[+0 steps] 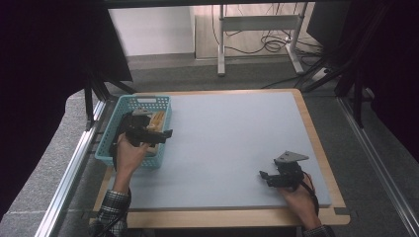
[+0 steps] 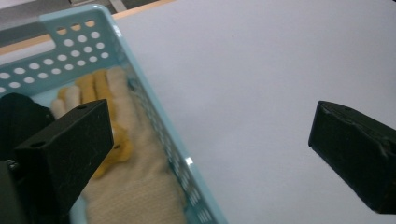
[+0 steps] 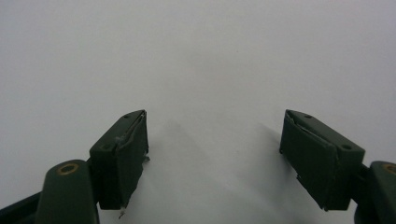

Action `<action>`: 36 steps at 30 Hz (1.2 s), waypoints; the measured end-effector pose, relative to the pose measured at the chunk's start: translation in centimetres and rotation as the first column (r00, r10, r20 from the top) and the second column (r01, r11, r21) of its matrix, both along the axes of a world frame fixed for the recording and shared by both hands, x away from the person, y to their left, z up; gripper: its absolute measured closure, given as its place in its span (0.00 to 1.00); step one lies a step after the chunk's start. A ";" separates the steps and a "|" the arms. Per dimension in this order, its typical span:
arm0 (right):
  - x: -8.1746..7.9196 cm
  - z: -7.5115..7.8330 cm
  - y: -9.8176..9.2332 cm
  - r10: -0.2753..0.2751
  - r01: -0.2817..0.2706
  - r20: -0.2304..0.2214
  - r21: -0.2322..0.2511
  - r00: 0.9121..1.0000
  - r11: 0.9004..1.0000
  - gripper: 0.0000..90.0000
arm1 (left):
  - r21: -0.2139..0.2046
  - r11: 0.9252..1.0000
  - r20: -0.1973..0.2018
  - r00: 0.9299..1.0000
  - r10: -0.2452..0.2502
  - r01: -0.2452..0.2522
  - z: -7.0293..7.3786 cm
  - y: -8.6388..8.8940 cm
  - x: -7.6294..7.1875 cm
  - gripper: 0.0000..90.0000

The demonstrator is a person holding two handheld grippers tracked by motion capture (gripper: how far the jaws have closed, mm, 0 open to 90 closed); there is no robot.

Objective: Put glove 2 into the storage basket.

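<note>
Two grippers (image 1: 157,134) (image 1: 267,177) — one glove (image 2: 135,186), one basket (image 2: 140,100)

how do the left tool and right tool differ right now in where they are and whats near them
The left tool sits over the light blue perforated plastic basket's edge, above a cream and yellow knitted glove; the right tool sits over bare grey table mat. The left is at the mat's left side, the right near its front right corner. Both stand open, holding nothing.
</note>
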State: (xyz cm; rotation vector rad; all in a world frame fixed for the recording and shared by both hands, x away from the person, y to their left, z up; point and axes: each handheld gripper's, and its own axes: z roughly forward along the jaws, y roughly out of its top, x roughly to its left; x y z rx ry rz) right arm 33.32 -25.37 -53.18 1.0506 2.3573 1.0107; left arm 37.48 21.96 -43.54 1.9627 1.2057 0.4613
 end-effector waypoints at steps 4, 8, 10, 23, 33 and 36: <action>0.0 0.0 0.0 0.000 0.000 0.000 -0.001 1.000 1.000 0.25 | 0.007 1.000 0.001 1.000 -0.023 0.023 -0.4 -0.9 -0.3 0.00; 0.0 0.0 0.0 0.000 0.000 -0.001 0.000 1.000 1.000 0.25 | 0.006 0.999 0.006 0.999 -0.044 0.044 -0.7 -1.8 -0.5 0.00; 0.0 0.0 0.0 -0.001 0.001 -0.001 0.000 1.000 1.000 0.25 | 0.011 0.998 0.006 0.998 -0.054 0.054 -0.9 -2.3 -0.7 0.00; 0.0 0.0 0.0 0.000 0.000 0.000 0.000 1.000 1.000 0.25 | -0.002 0.992 -0.005 0.992 -0.125 0.125 -1.9 -5.3 -1.4 0.00; 0.0 0.0 0.0 -0.002 0.002 0.001 -0.002 1.000 1.000 0.25 | -0.009 0.983 0.004 0.983 -0.182 0.182 -2.4 -7.6 -2.1 0.00; 0.0 0.0 0.0 -0.003 0.003 0.001 -0.003 1.000 1.000 0.24 | -0.010 0.980 0.003 0.980 -0.200 0.200 -2.7 -8.2 -2.4 0.00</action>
